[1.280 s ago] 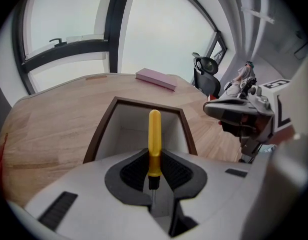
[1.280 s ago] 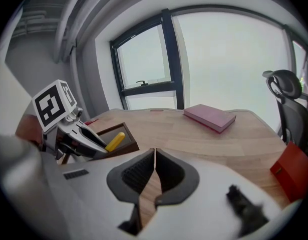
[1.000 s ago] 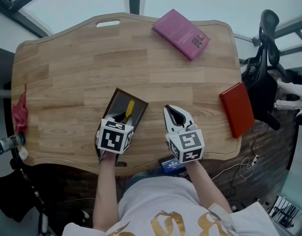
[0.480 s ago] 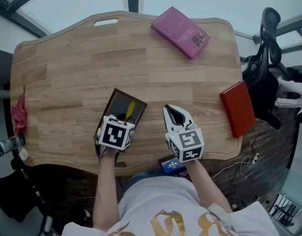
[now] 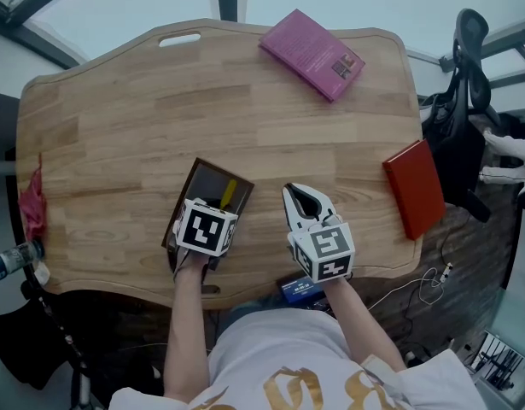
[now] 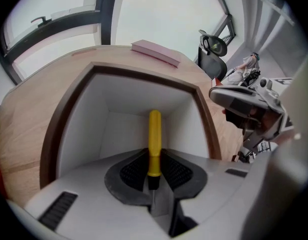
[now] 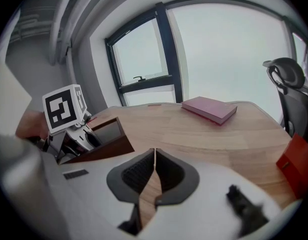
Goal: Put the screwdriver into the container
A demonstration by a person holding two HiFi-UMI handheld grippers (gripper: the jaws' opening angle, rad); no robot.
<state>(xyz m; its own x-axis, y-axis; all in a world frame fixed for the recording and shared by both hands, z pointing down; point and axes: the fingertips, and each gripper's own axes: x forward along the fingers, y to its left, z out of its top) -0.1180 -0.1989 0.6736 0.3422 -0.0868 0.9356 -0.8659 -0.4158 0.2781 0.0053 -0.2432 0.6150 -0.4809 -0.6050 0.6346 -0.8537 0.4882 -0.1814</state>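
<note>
Desk (image 5: 117, 126): bare wood across the upper left of the head view
Container (image 5: 207, 183): lower centre-left, open, its walls around the left tool's nose
Left hand-held gripper (image 6: 154, 156): pinching the screwdriver; the nearer arm
Right hand-held gripper (image 7: 155, 159): pressed together, empty, just right of the container
Screwdriver (image 6: 154, 134): yellow handle straight ahead along the jaws, inside the container; whether it touches the floor is unclear

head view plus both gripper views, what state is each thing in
left gripper: shut on the screwdriver
screwdriver: gripped, yellow handle pointing into the container
container: open-topped, sitting upright
right gripper: shut, empty
pink book: closed, lying flat
red book: closed, lying flat
</note>
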